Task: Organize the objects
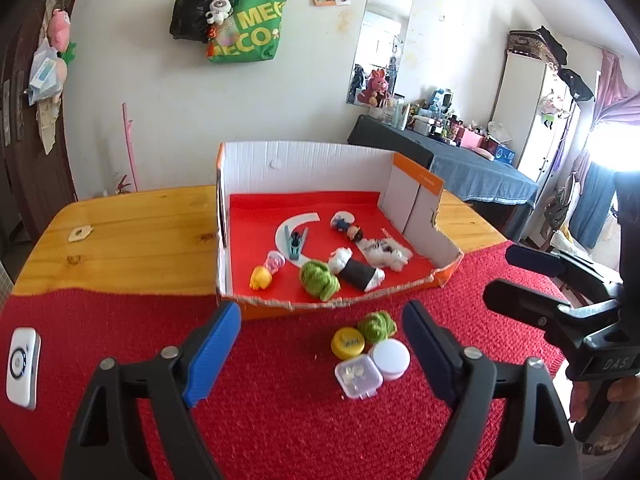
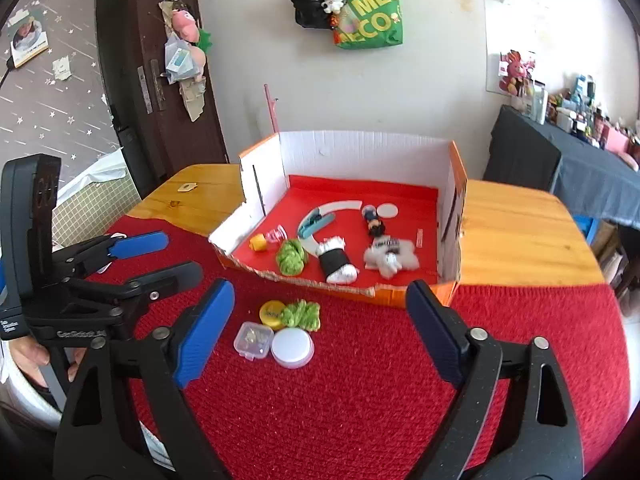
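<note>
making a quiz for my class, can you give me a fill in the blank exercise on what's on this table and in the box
1. The small yellow cap in front of the cardboard box touches a fuzzy ball of ____ yarn.
2. The white round jar and the clear square case sit on a knitted mat of ____ colour.
3. The black roll with white ends lies ____ the box.
4. The fingers of the left gripper are ____, with nothing gripped.

Missing words: green; red; inside; open
</note>
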{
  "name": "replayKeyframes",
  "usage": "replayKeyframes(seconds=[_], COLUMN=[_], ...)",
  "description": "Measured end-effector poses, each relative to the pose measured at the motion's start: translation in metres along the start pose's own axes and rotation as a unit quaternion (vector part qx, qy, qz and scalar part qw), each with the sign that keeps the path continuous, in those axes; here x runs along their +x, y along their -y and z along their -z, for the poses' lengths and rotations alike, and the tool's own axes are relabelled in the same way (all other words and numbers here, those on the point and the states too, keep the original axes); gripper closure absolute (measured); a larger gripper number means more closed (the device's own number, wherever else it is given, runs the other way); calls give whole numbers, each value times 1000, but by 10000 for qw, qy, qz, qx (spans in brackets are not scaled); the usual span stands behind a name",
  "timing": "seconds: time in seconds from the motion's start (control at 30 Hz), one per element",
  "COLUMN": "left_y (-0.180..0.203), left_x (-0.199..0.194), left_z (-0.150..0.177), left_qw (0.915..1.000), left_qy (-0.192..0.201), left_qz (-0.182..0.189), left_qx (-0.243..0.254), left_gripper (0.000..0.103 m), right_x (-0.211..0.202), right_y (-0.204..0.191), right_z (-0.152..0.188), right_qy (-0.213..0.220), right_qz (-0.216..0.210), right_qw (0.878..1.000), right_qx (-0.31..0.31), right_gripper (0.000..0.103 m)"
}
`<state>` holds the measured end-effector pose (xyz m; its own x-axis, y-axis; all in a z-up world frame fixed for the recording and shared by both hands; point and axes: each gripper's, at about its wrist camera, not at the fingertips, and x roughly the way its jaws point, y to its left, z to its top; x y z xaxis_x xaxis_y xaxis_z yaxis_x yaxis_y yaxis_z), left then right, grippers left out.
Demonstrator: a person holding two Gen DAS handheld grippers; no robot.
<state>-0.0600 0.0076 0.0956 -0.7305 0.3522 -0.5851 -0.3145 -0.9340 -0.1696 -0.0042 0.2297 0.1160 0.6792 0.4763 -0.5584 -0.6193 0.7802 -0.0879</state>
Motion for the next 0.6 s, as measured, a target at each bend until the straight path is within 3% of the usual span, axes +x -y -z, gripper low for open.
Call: replayKeyframes(seconds=[0.33, 0.6], left_y=[2, 0], left_x=[14, 33], left_z=[31, 50], left_qw=[9997, 9985], left_qy=[-148, -461], left_qz=[-177, -202], left_qx=[-86, -206], left_gripper=[8, 7], right_x=[22, 37], right_y=[6, 11], right_z=[37, 58], right_qy=[-253, -546], right_qz=[133, 216], right_qw=[9995, 9978], right_qx=[158, 308], right_gripper=[12, 12])
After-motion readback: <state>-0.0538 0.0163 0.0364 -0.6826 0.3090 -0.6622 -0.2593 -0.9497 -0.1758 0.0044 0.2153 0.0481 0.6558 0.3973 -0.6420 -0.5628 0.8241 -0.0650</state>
